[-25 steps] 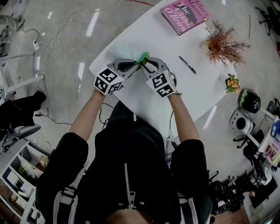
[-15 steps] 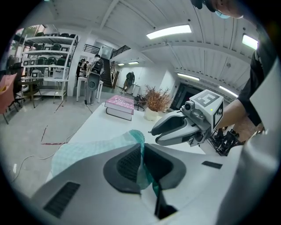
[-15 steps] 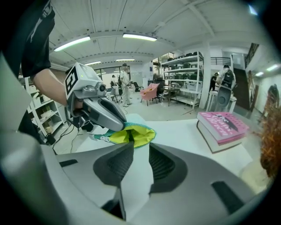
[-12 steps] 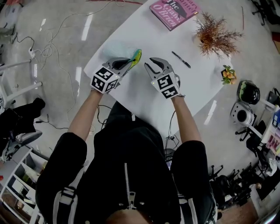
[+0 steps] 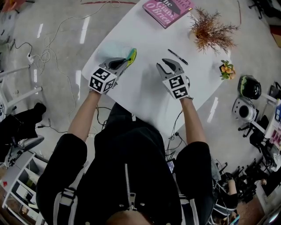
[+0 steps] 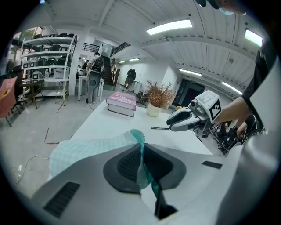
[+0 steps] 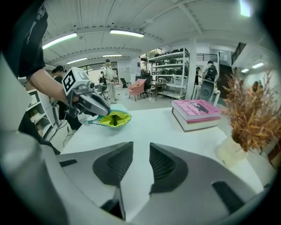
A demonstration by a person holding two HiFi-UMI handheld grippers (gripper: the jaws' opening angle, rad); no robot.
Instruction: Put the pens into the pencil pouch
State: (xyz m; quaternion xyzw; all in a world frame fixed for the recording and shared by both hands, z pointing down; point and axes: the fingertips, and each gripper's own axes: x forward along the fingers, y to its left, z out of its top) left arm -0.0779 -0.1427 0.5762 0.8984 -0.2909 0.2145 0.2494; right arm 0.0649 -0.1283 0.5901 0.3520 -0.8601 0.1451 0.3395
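The pencil pouch (image 5: 126, 55) is pale teal check with a yellow-green lining and lies at the table's left edge. My left gripper (image 5: 124, 62) is shut on its rim, and the fabric (image 6: 141, 149) is pinched between the pads. In the right gripper view the pouch (image 7: 113, 118) gapes open toward me. My right gripper (image 5: 170, 66) stands open and empty above bare table to the right of the pouch; its jaws have just been opening. A black pen (image 5: 177, 56) lies just beyond it, also visible as the pen (image 6: 160, 128) in the left gripper view.
A pink book (image 5: 164, 9) lies at the table's far end. A dried plant in a pale vase (image 5: 208, 28) and a small orange flower pot (image 5: 226, 69) stand near the right edge. The white table (image 5: 145, 88) falls off close behind both hands.
My right gripper has left the pouch's mouth and moved right, toward the pen, with its jaws wider apart. The left gripper still holds the pouch in the same place.
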